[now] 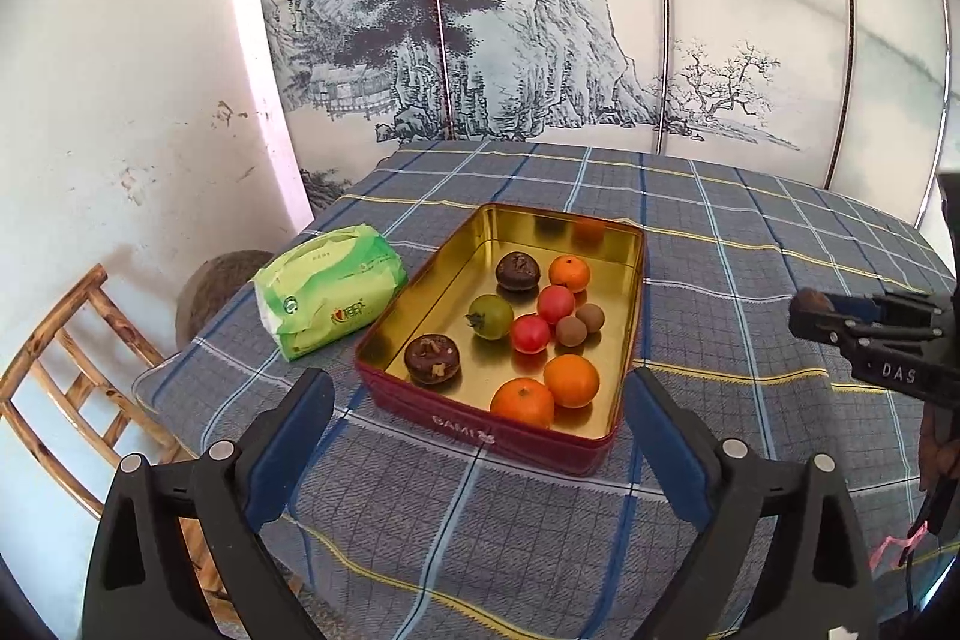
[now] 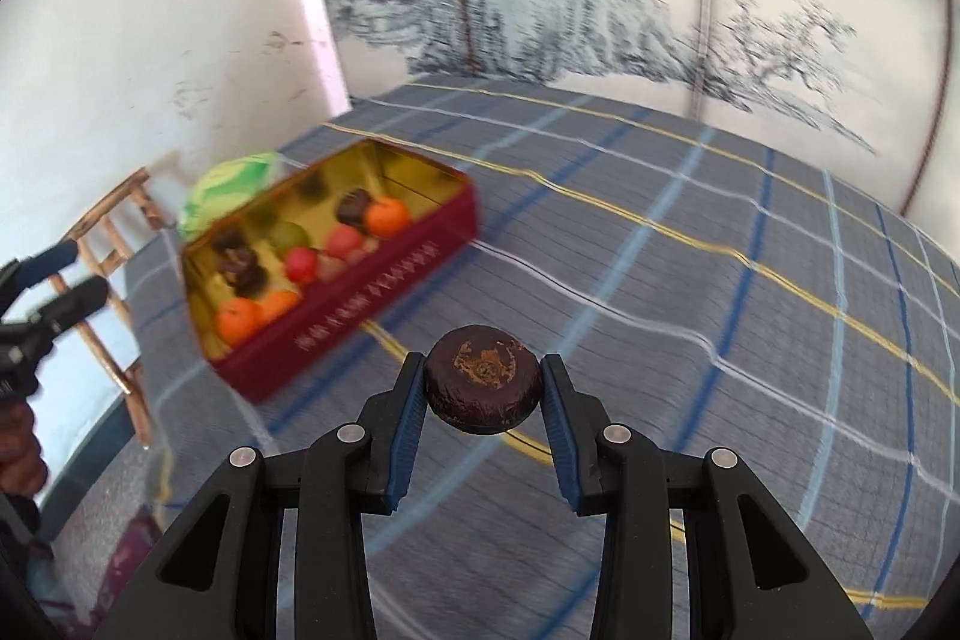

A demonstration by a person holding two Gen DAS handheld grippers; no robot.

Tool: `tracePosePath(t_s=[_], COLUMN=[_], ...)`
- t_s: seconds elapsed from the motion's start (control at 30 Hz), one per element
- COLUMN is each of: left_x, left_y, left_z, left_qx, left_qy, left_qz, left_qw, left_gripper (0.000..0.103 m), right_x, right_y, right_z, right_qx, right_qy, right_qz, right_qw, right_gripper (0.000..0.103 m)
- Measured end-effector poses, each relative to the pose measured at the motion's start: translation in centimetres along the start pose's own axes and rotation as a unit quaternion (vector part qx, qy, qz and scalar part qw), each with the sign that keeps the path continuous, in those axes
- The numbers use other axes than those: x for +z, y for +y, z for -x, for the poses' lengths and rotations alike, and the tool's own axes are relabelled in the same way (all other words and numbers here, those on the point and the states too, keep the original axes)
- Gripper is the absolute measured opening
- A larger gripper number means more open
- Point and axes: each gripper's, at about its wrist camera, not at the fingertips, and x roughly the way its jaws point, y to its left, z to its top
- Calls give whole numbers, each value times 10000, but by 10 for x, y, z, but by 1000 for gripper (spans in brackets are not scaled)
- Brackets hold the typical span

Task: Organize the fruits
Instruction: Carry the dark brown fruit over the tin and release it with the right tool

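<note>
A red tin (image 1: 480, 436) with a golden inside is standing open on the checked tablecloth (image 1: 750, 292), and all places below are given from this tin.

The left gripper (image 1: 480, 406) is hovering just before the near short wall of the tin, its jaws spread wide with nothing between them; one finger is standing at each side of that wall and not touching it.

The right gripper (image 2: 483, 388) is hanging over the cloth, well apart from the tin on its long lettered side. Its jaws are clenched on a dark brown round fruit (image 2: 480, 379), with a blue pad pressing on each side of it. In the left wrist view this gripper is showing at the right edge, with the dark fruit at its tip. The right wrist view is blurred.

Inside the tin, two oranges (image 1: 571, 379) are lying touching each other in the near corner. A dark brown fruit (image 1: 432, 359) is lying by the other near corner. In the middle a green fruit (image 1: 491, 316), two red fruits (image 1: 530, 333) and two small brown round fruits (image 1: 570, 331) are sitting close together. Beyond them another dark brown fruit (image 1: 518, 271) and a third orange (image 1: 569, 273) are lying side by side. The far end of the tin is bare.

A green tissue pack (image 1: 329, 301) is lying just beside the tin's other long wall. A wooden chair (image 1: 78, 370) is standing further out on that same side, off the table.
</note>
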Motion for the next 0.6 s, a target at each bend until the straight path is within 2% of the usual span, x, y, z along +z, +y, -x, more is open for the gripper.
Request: tracePosePath(t_s=[0.3, 0.6], left_x=[-13, -22], left_y=[12, 17], left_z=[-2, -4], left_qx=[210, 340], left_qy=[-2, -13], left_qz=[-20, -175], left_qw=[9998, 9993], left_gripper=[97, 100], right_x=[39, 73], right_y=[53, 93], right_z=[-15, -59], right_qx=[409, 759], right_qy=[-35, 206], right_qz=[271, 421], right_qw=[9988, 9960], right_gripper=[39, 39])
